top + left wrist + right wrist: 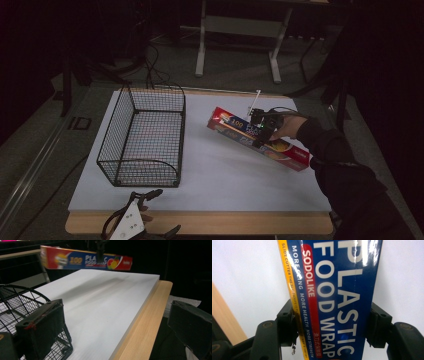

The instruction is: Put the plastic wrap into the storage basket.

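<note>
A long plastic food wrap box (260, 137), blue and red, lies slantwise over the right half of the white table top (225, 180). My right gripper (262, 131) is shut on its middle. In the right gripper view both black jaws press the box (337, 290) from either side, with the gripper (332, 322) straddling it. From the left gripper view the box (75, 261) looks level with or just above the table's far edge, a shadow beneath it. My left gripper (162, 212) waits open at the front edge, nothing between its jaws (116, 322).
A black wire basket (142, 135) stands empty on the left half of the table, close to my left gripper's jaw (15, 305). A wooden strip (145, 322) borders the table's front. Beyond the table are desk legs (200, 45) and cables on the floor.
</note>
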